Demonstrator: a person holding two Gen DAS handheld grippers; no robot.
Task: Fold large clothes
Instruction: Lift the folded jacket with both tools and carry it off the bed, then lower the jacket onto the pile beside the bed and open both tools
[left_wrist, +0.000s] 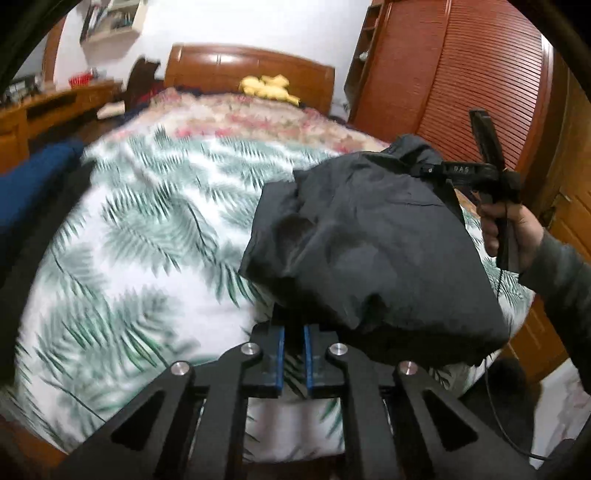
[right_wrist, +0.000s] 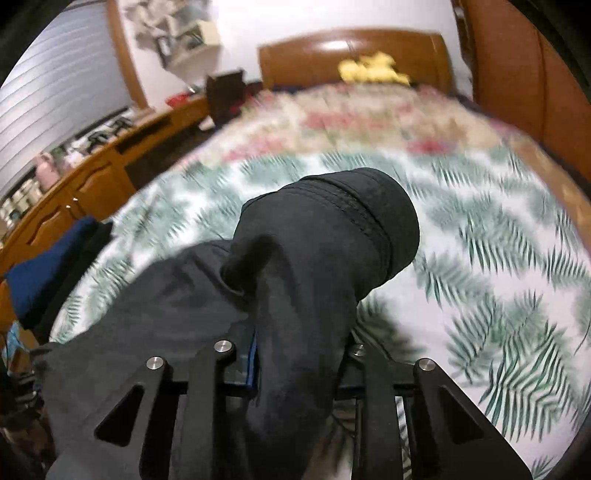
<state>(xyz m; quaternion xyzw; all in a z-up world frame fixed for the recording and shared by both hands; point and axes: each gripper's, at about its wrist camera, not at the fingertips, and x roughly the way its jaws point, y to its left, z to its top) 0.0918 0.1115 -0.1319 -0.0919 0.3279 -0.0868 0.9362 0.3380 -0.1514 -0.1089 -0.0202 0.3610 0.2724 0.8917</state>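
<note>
While the dark grey jacket (left_wrist: 373, 251) hung bunched above the foot of the bed (left_wrist: 147, 236), both tools were working at it. The left tool (left_wrist: 293, 343) stood at the near edge of the bed, its blue-padded fingers (left_wrist: 279, 347) drawn close together with only a narrow slot between them; a low fold of the jacket lay just past their tips, and whether cloth was pinched there could not be told. The right tool (right_wrist: 299, 354) was clamped on the jacket: a thick fold of cloth ran between its fingers and hid the right one, and a rolled edge with a zip (right_wrist: 365, 218) stood up beyond them. From the left wrist camera, a hand (left_wrist: 509, 229) in a grey sleeve (left_wrist: 561, 273) gripped the right tool's handle beside the bed's right edge.

The bed carried a white sheet with green palm leaves, and a floral blanket (left_wrist: 258, 122) lay farther up it. A yellow soft thing (left_wrist: 267, 86) rested at the bed's wooden headboard (left_wrist: 251, 70). A blue cloth (left_wrist: 33, 184) lay off the bed's left side, and a slatted wooden wardrobe (left_wrist: 461, 85) stood to its right.
</note>
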